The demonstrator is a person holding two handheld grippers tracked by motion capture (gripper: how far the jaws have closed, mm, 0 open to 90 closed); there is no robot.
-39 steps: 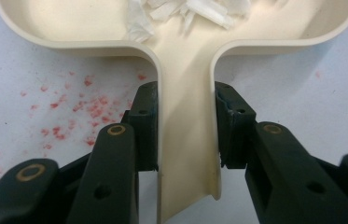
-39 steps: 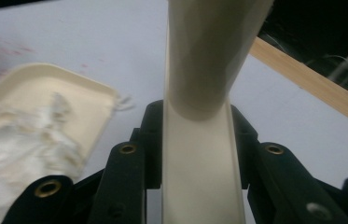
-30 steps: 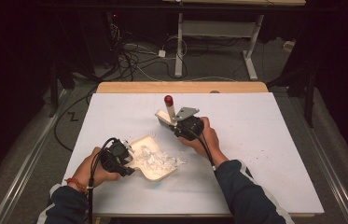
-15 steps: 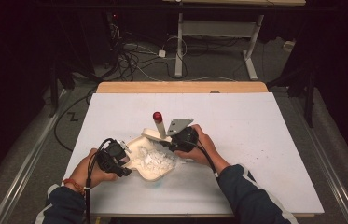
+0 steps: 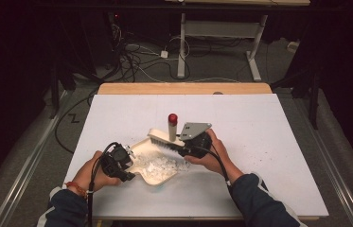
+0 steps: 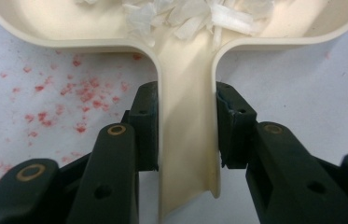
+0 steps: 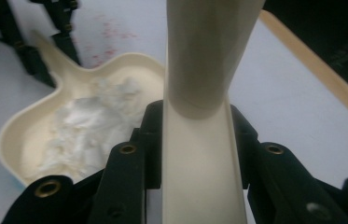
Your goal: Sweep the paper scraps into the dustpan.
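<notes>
A cream dustpan (image 5: 142, 147) lies on the white table, heaped with white paper shreds (image 5: 157, 166). My left gripper (image 5: 127, 160) is shut on the pan's handle (image 6: 188, 140), its pads (image 6: 146, 126) pressing both sides. In the left gripper view the shreds (image 6: 185, 14) lie at the top. My right gripper (image 5: 186, 144) is shut on the handle (image 7: 199, 158) of a cream hand brush (image 5: 164, 141), whose red-tipped end (image 5: 172, 117) stands up. The bristles hover over the pan's far rim. The right gripper view looks down on the dustpan (image 7: 27, 135) and its shreds (image 7: 87, 126).
A few loose shreds (image 5: 184, 164) lie on the white table cover (image 5: 269, 132) by the pan's mouth. Red specks (image 6: 45, 116) dot the cover beside the handle. A wooden edge (image 5: 183, 88) bounds the far side; cables and desk legs lie beyond.
The right gripper swept the brush left and nearer over the pan, then drew it back to the right and up a little. The left gripper and the pan have stayed put.
</notes>
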